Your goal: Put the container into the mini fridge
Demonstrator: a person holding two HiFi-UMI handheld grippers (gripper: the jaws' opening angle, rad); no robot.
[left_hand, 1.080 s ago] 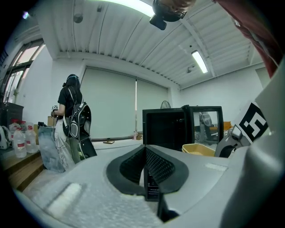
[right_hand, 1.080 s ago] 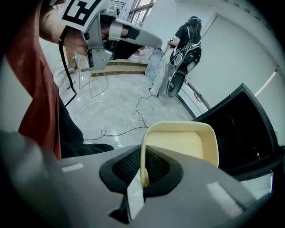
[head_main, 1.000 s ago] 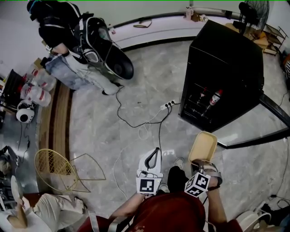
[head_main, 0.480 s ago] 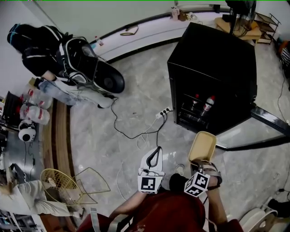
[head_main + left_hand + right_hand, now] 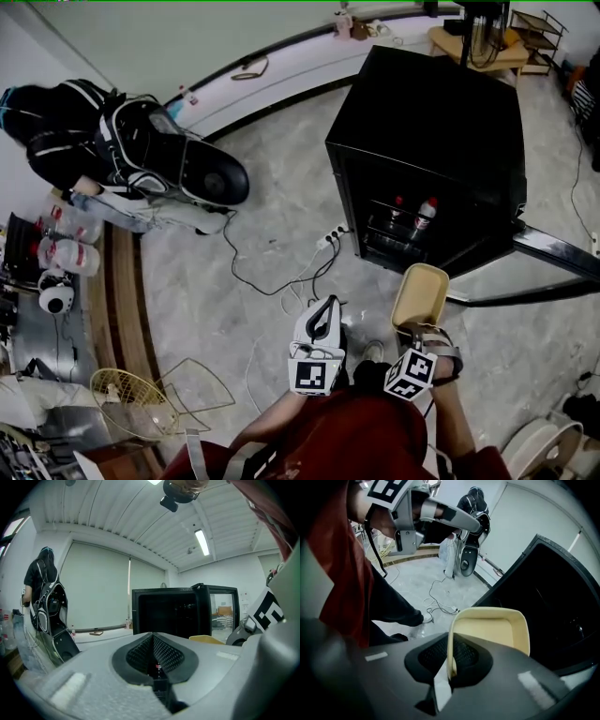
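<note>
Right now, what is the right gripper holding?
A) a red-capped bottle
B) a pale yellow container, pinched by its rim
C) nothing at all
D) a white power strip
B: in the right gripper view, the right gripper has its fingers shut on the rim of the pale yellow container.

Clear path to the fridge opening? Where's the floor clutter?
Bare floor between the container and the mini fridge front is clear. Also open between the mini fridge and the person with the backpack. Crowded: power strip and cables left of that path.
</note>
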